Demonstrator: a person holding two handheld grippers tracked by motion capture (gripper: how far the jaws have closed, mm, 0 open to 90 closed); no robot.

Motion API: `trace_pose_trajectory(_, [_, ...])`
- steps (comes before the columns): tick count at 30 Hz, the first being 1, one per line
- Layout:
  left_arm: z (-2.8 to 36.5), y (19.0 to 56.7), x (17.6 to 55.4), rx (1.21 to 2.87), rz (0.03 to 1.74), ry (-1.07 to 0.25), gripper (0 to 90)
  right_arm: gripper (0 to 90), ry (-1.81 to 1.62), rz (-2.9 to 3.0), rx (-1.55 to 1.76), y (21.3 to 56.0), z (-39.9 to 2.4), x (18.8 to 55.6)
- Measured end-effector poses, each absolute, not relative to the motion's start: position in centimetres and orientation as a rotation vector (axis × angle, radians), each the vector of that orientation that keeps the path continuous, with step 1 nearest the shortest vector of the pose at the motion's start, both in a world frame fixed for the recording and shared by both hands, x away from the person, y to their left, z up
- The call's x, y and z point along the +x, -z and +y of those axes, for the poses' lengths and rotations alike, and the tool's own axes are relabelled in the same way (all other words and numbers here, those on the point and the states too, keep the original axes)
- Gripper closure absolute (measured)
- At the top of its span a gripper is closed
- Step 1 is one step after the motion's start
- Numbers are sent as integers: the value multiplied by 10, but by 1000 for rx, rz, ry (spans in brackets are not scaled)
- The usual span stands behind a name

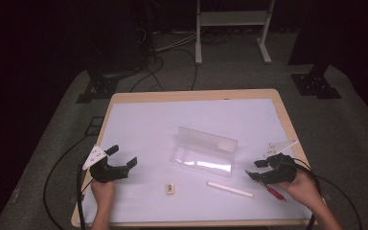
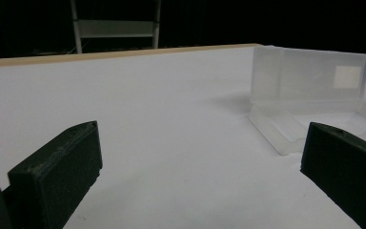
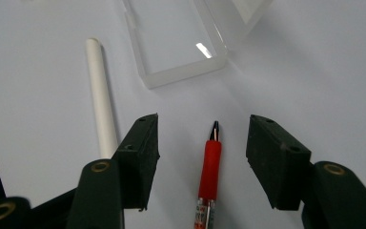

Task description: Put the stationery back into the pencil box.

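A: Straddling the red pen (image 3: 210,164), the right gripper (image 3: 202,145) is hanging over it with its jaws apart, one on either side of the barrel and neither pad pressing on it.

B: Which way is the pen lying?

A: In the right gripper view its long axis is running from 6 o'clock up to 12, tip at 12, pointing toward the open clear case (image 3: 174,45). The jaws are standing across that axis, so a squeeze would likely be catching the barrel sideways.

B: And on the surface (image 1: 139,120)?

A: In the high view the pen (image 1: 275,192) is sitting at about 4 o'clock from the case (image 1: 205,152), right under the right gripper (image 1: 258,170).

B: The left gripper (image 1: 123,158)?

A: It is waiting with jaws wide apart, holding nothing, well apart from the pen. The white stick (image 1: 230,189) and small eraser (image 1: 170,189) are lying between the hands.
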State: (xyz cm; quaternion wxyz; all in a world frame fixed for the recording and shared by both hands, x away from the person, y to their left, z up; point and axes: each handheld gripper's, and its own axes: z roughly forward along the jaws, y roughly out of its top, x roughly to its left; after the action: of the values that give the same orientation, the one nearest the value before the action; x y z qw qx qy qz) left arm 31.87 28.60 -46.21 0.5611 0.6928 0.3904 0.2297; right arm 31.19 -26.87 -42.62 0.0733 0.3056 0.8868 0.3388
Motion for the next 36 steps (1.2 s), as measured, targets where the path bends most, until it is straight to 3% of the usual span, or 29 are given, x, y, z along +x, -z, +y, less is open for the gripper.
trace_pose_trajectory(36, [286, 462, 319, 1633, 920, -543, 0, 597, -872, 2707, 1002, 452, -291, 294])
